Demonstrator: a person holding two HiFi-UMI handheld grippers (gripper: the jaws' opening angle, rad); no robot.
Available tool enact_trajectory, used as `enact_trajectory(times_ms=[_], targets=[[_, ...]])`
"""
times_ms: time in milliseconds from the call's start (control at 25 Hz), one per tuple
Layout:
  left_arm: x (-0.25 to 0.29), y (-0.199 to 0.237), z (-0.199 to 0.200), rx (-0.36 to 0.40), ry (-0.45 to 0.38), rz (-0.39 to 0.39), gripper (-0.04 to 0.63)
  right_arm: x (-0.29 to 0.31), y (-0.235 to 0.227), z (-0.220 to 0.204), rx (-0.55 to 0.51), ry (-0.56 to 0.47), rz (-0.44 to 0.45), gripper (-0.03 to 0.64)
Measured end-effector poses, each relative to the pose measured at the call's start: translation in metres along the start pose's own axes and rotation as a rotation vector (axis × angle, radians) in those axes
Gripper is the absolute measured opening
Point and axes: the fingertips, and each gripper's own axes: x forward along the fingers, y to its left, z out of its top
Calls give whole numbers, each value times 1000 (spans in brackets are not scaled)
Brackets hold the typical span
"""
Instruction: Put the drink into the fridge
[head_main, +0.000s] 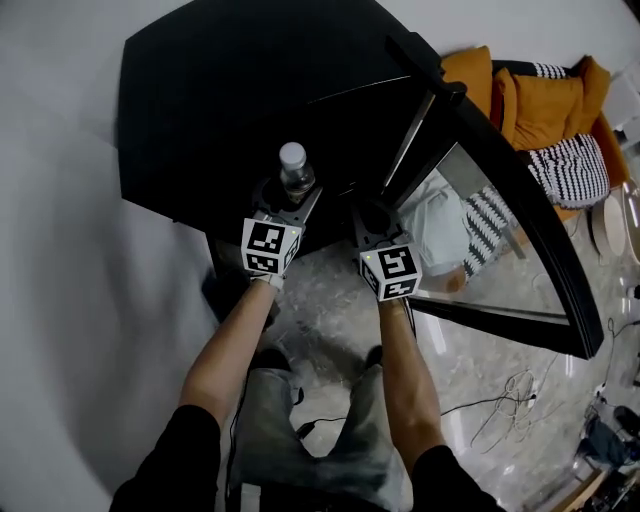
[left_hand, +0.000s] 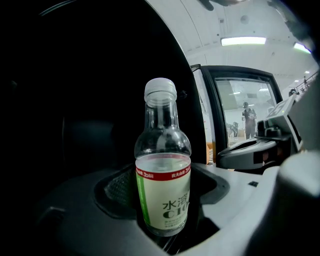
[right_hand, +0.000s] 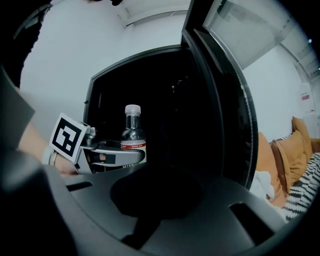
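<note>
**Drink bottle held upright at the open fridge**

Drink bottle (head_main: 295, 170) is off the ground, upright, gripped low on its body by the left gripper (head_main: 287, 200) just in front of the dark opening of the black fridge (head_main: 230, 110). In the left gripper view the fingers (left_hand: 75, 210) stand wide apart and close on either side of the bottle's white and green label, with the clear neck and white cap rising above them. The bottle is not yet on any shelf; the fridge's inside is too dark to make out.

The right gripper (head_main: 370, 218) hangs beside the left one, a little nearer the open glass door (head_main: 520, 200), and carries nothing. Its fingers (right_hand: 210, 215) seem to be brought together, with only a thin seam between them, though the dim light makes this hard to be sure of. From its view the bottle (right_hand: 132, 132) and the left gripper's marker cube (right_hand: 67, 137) show to the left against the black interior.

Beyond the door stand orange cushions (head_main: 540, 100) and a striped one (head_main: 570, 165). Cables (head_main: 510, 400) lie on the pale stone floor (head_main: 330, 310).
</note>
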Motion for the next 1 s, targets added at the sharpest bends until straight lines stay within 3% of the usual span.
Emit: enact_trajectory(times_ms=[560, 1000], targets=[[10, 20, -24, 3, -35, 83, 318, 60, 7, -19, -45, 6, 55, 2], [11, 27, -28, 8, -43, 120, 318, 55, 13, -27, -55, 2, 85, 2]])
